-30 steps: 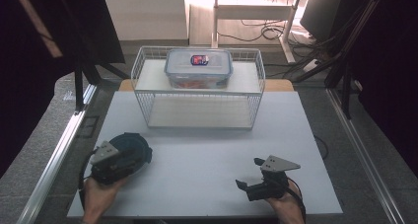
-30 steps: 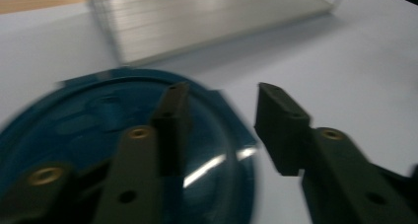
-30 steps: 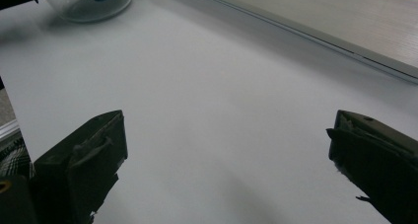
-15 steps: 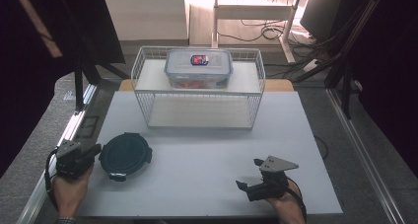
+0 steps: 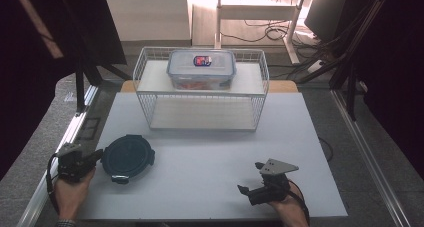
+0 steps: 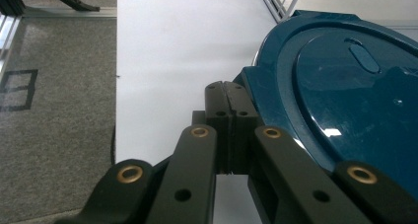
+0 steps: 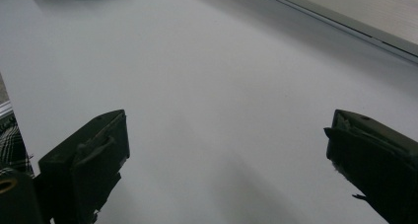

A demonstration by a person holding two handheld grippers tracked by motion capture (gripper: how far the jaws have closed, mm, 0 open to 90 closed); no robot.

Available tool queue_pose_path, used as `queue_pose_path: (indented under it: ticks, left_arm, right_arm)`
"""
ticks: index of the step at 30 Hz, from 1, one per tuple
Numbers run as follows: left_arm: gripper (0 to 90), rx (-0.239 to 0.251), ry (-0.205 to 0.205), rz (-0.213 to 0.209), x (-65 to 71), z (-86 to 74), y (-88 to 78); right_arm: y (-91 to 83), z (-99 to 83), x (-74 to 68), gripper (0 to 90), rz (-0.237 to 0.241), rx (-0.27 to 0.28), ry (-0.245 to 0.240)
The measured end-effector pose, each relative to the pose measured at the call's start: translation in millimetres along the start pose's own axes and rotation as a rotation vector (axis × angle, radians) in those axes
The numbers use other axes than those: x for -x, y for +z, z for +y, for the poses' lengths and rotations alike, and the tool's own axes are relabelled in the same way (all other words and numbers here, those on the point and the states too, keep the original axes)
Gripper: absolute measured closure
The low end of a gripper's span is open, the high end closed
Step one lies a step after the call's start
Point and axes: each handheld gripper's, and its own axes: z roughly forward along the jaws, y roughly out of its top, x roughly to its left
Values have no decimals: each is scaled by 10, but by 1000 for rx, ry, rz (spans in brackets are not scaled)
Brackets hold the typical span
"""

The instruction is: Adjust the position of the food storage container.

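One white tabletop (image 5: 210, 162) sits over grey carpet, with cables on the floor at 12 o'clock. Counted items: one wire basket (image 5: 150, 102), one clear lidded container (image 5: 201, 67) on its upper shelf, bearing an unreadable red-blue label, and one round teal lid (image 5: 127, 157) at 9 o'clock. Left gripper (image 5: 97, 156): jaws together, empty, just beside the lid's edge. Right gripper (image 5: 250, 178), at 5 o'clock: jaws apart, empty.

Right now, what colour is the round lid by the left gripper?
Dark teal blue, glossy; the round lid shows best in the left gripper view.
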Motion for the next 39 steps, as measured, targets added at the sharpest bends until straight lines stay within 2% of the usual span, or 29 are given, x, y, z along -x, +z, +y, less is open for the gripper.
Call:
queue_pose_path:
  ticks: [3,6,13,18,23,29,39]
  left_arm:
    - [900,-3,2,-8,53,2,15]
    - [900,-14,13,-33,132,5,40]
    - [900,-50,56,-97,395,11,116]
    - [900,-73,93,-168,642,31,207]
    - [900,-86,111,-218,875,54,302]
    - [900,-100,139,-265,1075,62,365]
    - [900,-119,158,-337,1368,72,454]
  right_arm:
    - [4,-1,5,25,-2,-5,0]
    - [6,-4,14,25,-5,-7,6]
    - [10,-12,38,25,-10,-10,14]
    - [15,-13,43,25,-13,-12,18]
    - [21,-13,48,26,-16,-16,18]
    - [26,-13,52,26,-18,-18,19]
    - [56,-17,55,27,-22,-29,19]
